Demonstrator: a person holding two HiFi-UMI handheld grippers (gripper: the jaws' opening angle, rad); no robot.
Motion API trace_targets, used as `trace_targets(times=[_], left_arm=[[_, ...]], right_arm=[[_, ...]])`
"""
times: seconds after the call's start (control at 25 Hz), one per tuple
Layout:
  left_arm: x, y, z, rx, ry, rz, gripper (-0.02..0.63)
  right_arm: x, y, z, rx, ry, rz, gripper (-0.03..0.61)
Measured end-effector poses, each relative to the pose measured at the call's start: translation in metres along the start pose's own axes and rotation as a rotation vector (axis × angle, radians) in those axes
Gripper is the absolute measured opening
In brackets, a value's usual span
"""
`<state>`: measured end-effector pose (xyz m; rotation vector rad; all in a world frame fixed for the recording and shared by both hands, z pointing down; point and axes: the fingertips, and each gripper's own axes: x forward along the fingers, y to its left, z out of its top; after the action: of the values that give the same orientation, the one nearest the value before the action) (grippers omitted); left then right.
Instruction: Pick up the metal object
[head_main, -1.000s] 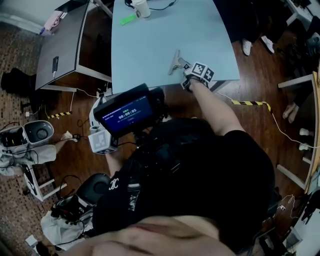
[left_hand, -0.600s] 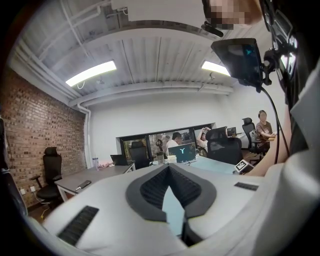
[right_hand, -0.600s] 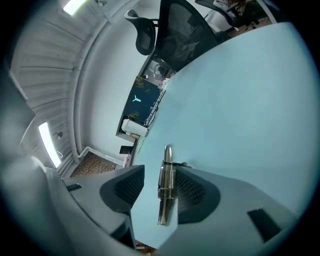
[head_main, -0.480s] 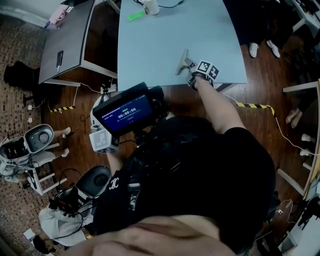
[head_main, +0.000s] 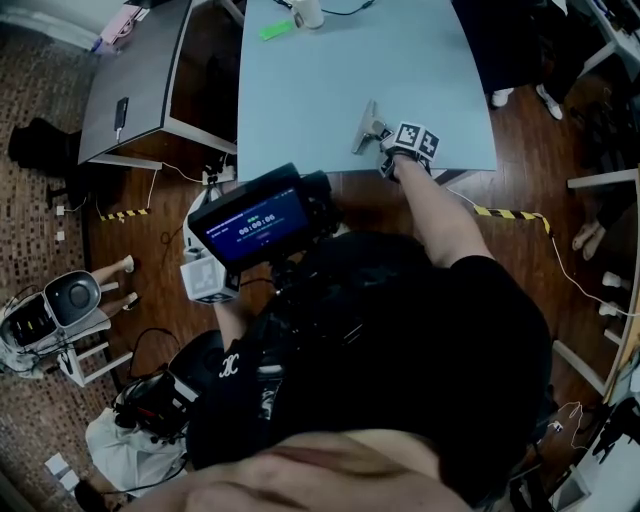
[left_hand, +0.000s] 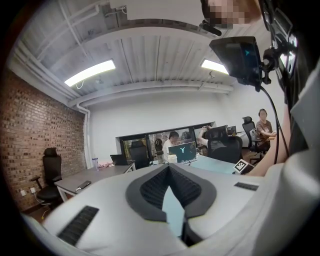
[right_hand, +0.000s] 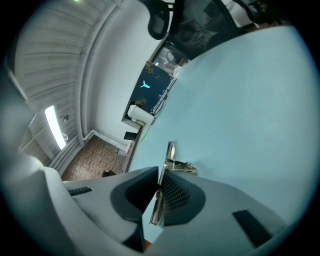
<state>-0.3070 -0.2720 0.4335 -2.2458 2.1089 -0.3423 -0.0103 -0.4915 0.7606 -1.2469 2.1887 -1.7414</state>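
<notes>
The metal object (head_main: 366, 127) is a thin bright plate with a bracket, lying near the front edge of the pale blue table (head_main: 320, 80). My right gripper (head_main: 381, 133) is at its near end. In the right gripper view the plate (right_hand: 170, 152) stands on edge between the dark pads, and the jaws of the right gripper (right_hand: 161, 172) are closing and pinching it. My left gripper (head_main: 207, 282) hangs below the table edge beside my body. In its own view the left gripper (left_hand: 169, 167) has its tips together and holds nothing.
A white cup (head_main: 306, 12) and a green item (head_main: 274, 30) sit at the table's far end. A grey desk (head_main: 130, 80) with a phone (head_main: 121, 108) stands to the left. Yellow-black tape (head_main: 510, 212) runs on the floor at right. Gear litters the floor at lower left.
The head view has shifted a little. My right gripper stays at the metal object's near end, slightly closer in. The left gripper hangs where it was.
</notes>
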Motion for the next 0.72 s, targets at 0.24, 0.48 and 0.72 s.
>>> trace_targets(times=[0.24,0.48,0.72], left_arm=[[0.006,-0.003,0.000,-0.001,-0.007,-0.023,0.003],[0.013,-0.009,0.000,-0.002,-0.030,-0.071,0.003],[0.023,-0.013,0.000,-0.007,-0.050,-0.115,0.003]], right_arm=[[-0.011,0.032,0.015,-0.189,-0.047,0.049,-0.003],[-0.041,0.067,0.048,-0.477,-0.159,0.017,-0.005],[-0.096,0.123,0.078,-0.810,-0.333,-0.023,-0.006]])
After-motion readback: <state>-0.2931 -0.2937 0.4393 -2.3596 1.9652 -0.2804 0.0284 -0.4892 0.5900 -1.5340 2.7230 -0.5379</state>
